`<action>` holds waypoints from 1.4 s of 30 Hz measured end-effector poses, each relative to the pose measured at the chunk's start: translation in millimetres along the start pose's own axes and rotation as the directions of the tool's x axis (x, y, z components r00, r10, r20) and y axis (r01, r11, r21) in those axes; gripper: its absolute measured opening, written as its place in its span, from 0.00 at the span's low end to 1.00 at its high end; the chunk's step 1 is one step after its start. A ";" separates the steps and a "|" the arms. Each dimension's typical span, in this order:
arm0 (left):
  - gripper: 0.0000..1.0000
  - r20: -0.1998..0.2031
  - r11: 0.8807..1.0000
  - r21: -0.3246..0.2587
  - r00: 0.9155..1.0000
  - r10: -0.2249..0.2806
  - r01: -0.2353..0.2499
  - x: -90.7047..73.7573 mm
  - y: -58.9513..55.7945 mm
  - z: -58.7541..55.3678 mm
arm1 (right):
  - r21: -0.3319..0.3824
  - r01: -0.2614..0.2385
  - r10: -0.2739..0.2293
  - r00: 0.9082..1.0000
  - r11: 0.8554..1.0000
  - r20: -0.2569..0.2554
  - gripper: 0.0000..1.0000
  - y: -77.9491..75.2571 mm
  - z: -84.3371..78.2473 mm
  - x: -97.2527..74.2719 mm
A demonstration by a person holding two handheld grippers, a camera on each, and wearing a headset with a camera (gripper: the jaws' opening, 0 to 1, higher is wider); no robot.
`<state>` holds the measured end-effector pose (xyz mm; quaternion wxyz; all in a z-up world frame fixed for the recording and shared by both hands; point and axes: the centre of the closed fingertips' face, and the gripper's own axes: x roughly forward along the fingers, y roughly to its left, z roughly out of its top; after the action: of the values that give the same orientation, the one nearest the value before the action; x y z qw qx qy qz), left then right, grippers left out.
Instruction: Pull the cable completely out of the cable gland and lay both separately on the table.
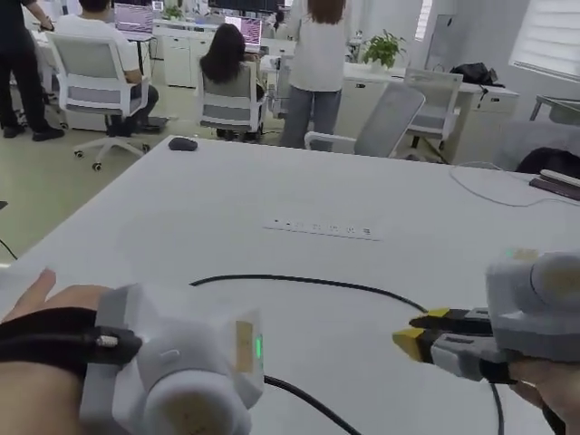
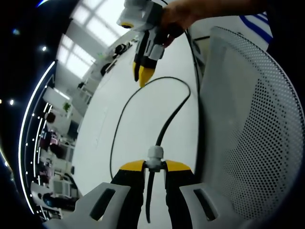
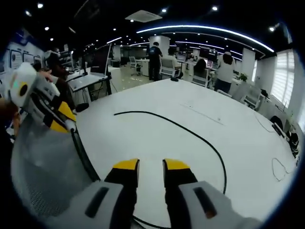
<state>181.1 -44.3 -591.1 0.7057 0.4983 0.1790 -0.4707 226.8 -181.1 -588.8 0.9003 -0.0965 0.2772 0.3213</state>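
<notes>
The left hand-held gripper pinches the white cable gland, and the black cable runs through it. The right hand-held gripper is a little open and empty. The cable loops across the wide white tabletop, whose near edge meets a mesh chair.

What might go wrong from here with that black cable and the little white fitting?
1. The right gripper is open and empty, and the cable lies in a long loop on the table; gripping far from the cable gland would likely only drag slack.
2. The left gripper pinches the gland at its tips; a hard tug might slip it free.
3. The cable passes beside the mesh chair and could snag.
</notes>
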 end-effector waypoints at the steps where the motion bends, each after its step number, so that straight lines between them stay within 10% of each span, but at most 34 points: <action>1: 0.16 0.003 1.000 0.000 1.000 0.002 -0.002 -0.5 0.1 0.6 | 0.020 -0.056 0.056 0.998 0.998 0.011 0.20 21.8 6.1 -1.5; 7: 0.16 0.012 1.000 0.001 1.000 0.018 -0.018 -3.2 1.5 4.1 | -0.024 -0.162 0.163 0.987 0.986 0.017 0.20 83.0 17.8 -4.8; 18: 0.16 0.030 0.999 0.028 0.999 0.014 -0.015 -10.0 -10.5 15.8 | -0.285 -0.231 0.219 0.973 0.930 -0.075 0.19 127.4 16.8 4.2; 26: 0.16 0.050 0.998 0.058 0.999 0.013 -0.016 -12.7 -11.2 27.4 | -0.399 -0.215 0.183 0.976 0.892 -0.117 0.04 131.6 12.2 5.3; 42: 0.16 0.044 0.996 0.021 0.995 0.084 -0.085 -21.2 5.5 19.0 | -0.400 -0.132 0.080 0.987 0.907 -0.142 0.04 92.6 -11.5 -12.8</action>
<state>171.1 -50.3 -564.5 0.7230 0.5031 0.1370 -0.4532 155.0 -120.1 -590.7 0.8227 -0.2866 0.2637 0.4140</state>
